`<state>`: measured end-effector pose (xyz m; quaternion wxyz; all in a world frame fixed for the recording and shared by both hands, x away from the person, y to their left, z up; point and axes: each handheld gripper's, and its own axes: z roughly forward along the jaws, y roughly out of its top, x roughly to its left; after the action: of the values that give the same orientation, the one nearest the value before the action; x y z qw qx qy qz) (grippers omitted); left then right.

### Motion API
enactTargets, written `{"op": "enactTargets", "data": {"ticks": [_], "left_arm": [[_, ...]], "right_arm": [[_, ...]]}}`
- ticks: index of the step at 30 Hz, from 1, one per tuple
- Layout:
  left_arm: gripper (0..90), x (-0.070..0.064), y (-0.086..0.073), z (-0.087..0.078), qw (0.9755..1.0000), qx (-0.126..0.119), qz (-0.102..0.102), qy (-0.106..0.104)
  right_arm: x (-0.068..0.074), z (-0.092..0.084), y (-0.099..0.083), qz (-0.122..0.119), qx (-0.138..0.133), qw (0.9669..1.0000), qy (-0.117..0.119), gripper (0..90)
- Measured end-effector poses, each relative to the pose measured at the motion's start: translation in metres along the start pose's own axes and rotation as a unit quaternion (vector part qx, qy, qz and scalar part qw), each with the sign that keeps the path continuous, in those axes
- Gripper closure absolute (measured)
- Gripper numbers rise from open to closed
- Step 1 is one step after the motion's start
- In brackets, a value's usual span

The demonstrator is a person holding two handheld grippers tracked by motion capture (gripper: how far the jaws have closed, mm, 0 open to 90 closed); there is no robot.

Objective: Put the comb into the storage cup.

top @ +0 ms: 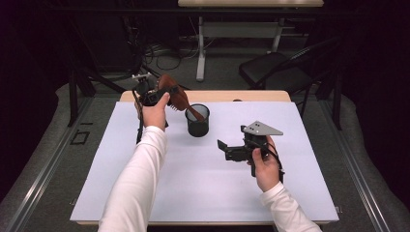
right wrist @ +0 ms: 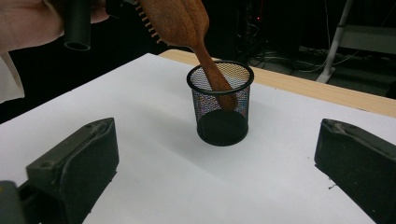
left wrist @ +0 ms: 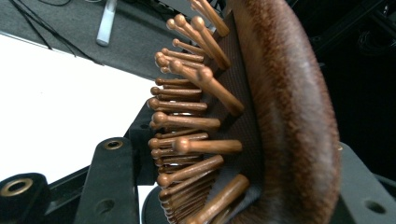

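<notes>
At the far left of the white table (top: pixel 145 193), the left gripper (top: pixel 153 95) is clenched on the head of a brown wooden paddle hairbrush (top: pixel 176 96), whose handle dips into the black mesh cup (top: pixel 197 121). Farther right, the right gripper (top: pixel 227 149) hovers with jaws spread, grasping nothing.

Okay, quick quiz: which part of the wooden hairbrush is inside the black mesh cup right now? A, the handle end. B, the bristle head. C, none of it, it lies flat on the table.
A: the hairbrush slants down with its handle inside the mesh cup, while the left gripper clamps the head above.
</notes>
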<state>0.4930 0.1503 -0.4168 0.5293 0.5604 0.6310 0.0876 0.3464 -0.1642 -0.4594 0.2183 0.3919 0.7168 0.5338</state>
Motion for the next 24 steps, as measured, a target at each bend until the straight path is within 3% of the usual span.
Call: {"op": "enactTargets", "data": {"ticks": [15, 24], "left_arm": [[47.7, -0.001, -0.007, 0.007, 0.9999, 0.012, 0.005, 0.000], [47.7, 0.000, -0.011, 0.012, 0.9999, 0.015, -0.004, 0.000]], "right_arm": [[-0.001, -0.001, 0.000, 0.000, 0.000, 1.0000, 0.001, 0.0], [-0.001, 0.000, 0.000, 0.002, 0.001, 1.0000, 0.001, 0.0]]}}
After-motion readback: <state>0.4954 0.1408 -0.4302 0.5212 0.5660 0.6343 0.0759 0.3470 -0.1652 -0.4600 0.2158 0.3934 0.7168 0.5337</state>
